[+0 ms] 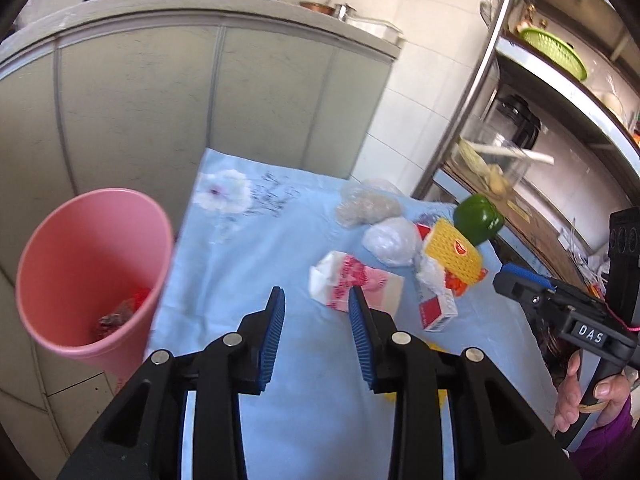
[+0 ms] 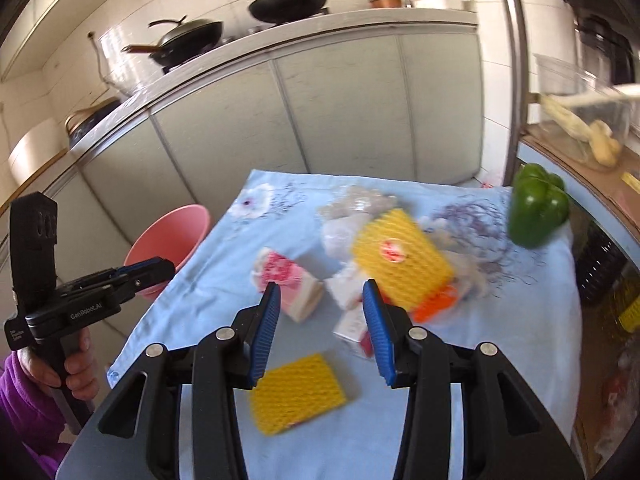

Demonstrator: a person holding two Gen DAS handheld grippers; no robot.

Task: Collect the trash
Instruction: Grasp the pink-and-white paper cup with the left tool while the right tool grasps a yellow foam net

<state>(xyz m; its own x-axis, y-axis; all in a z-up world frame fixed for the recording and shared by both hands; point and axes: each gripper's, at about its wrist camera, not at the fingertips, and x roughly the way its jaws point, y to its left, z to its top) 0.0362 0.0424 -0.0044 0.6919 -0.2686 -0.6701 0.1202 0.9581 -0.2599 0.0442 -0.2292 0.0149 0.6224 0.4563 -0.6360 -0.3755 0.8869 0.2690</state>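
Observation:
A pile of trash lies on the light blue tablecloth (image 1: 256,240): a pink-and-white wrapper (image 1: 352,280), a yellow foam net (image 1: 452,254), crumpled clear plastic (image 1: 390,240) and a small red-and-white box (image 1: 438,308). My left gripper (image 1: 316,304) is open and empty, hovering just short of the pink wrapper. My right gripper (image 2: 320,304) is open and empty above the cloth, with the pink wrapper (image 2: 288,280) and yellow net (image 2: 400,258) ahead and a second yellow net (image 2: 296,392) below it. A pink bin (image 1: 88,272) with some trash inside stands left of the table.
A green bell pepper (image 2: 538,210) sits at the cloth's far right corner. Grey kitchen cabinets (image 1: 160,100) with pans on the counter stand behind. A metal shelf rack (image 1: 560,120) with containers is on the right.

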